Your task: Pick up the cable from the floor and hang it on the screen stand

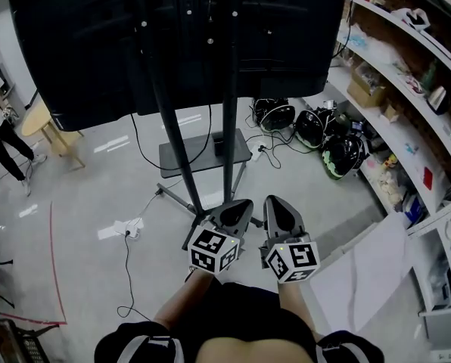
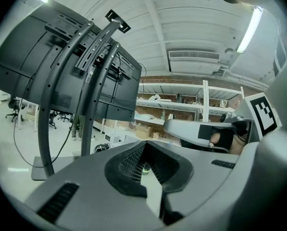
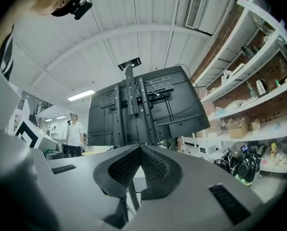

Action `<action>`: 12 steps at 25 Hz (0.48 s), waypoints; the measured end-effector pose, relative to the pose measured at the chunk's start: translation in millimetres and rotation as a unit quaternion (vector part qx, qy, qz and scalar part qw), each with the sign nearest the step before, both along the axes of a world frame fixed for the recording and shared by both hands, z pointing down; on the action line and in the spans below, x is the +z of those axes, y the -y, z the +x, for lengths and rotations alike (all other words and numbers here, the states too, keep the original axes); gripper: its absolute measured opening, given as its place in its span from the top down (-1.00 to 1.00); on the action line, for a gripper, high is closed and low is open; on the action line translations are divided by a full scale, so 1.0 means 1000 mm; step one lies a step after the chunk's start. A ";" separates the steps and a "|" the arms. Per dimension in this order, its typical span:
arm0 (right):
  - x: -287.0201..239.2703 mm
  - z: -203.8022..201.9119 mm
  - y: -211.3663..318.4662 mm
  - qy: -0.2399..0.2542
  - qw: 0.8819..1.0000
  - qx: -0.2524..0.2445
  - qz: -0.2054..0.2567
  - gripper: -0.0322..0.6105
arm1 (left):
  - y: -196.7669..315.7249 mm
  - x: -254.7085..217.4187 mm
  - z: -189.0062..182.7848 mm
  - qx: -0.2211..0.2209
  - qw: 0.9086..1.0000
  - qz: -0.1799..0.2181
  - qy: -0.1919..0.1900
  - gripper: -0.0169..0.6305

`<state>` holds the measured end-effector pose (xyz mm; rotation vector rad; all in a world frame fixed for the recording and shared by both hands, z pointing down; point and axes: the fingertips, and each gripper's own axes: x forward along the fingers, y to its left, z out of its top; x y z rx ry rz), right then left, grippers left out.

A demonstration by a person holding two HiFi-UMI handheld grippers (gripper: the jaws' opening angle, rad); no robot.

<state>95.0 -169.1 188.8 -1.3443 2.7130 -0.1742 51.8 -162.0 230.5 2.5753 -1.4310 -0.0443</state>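
**Both claws shut, cable on the floor**

The left gripper (image 1: 239, 209) and right gripper (image 1: 278, 210) are held side by side, close in front of the person, pointing toward the stand (image 1: 229, 127). Each has its jaws closed tip to tip, with nothing between them. The black cable (image 1: 125, 271) lies on the floor (image 1: 89, 187) to the left of the grippers. It runs from a white power strip (image 1: 127, 229) back toward the person, apart from both claws. Farther off, the stand's posts carry the screen (image 1: 82, 51). Shelves (image 1: 407, 104) line the right wall.
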 end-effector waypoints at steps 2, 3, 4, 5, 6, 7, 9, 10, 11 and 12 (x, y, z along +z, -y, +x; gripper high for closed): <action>0.001 0.001 -0.001 -0.005 1.000 0.001 0.001 0.83 | -0.001 0.003 -0.001 0.001 1.000 -0.007 -0.002 0.94; 0.002 0.000 -0.002 -0.009 1.000 0.000 0.001 0.83 | -0.001 0.004 -0.002 -0.001 1.000 -0.008 -0.002 0.94; 0.004 0.000 -0.003 -0.013 1.000 0.000 0.001 0.83 | -0.001 0.005 -0.002 -0.002 1.000 -0.008 0.000 0.94; 0.004 0.000 -0.005 -0.015 1.000 0.000 0.001 0.83 | -0.002 0.005 -0.002 -0.002 1.000 -0.007 0.001 0.94; 0.005 0.001 -0.007 -0.016 1.000 0.000 0.001 0.83 | -0.002 0.005 0.000 -0.001 1.000 -0.006 0.002 0.94; 0.006 0.002 -0.008 -0.015 1.000 0.001 -0.001 0.83 | -0.002 0.005 0.001 0.000 1.000 -0.005 0.003 0.94; 0.008 0.004 -0.009 -0.012 1.000 0.002 -0.005 0.83 | -0.002 0.008 0.003 0.003 1.000 -0.007 0.005 0.94; 0.010 0.005 -0.010 -0.011 1.000 0.002 -0.007 0.83 | -0.003 0.009 0.004 0.004 1.000 -0.009 0.006 0.94; 0.012 0.005 -0.010 -0.011 1.000 0.002 -0.009 0.83 | -0.004 0.011 0.003 0.004 1.000 -0.011 0.007 0.94; 0.013 0.005 -0.011 -0.012 1.000 0.002 -0.010 0.83 | -0.006 0.012 0.003 0.004 1.000 -0.013 0.008 0.94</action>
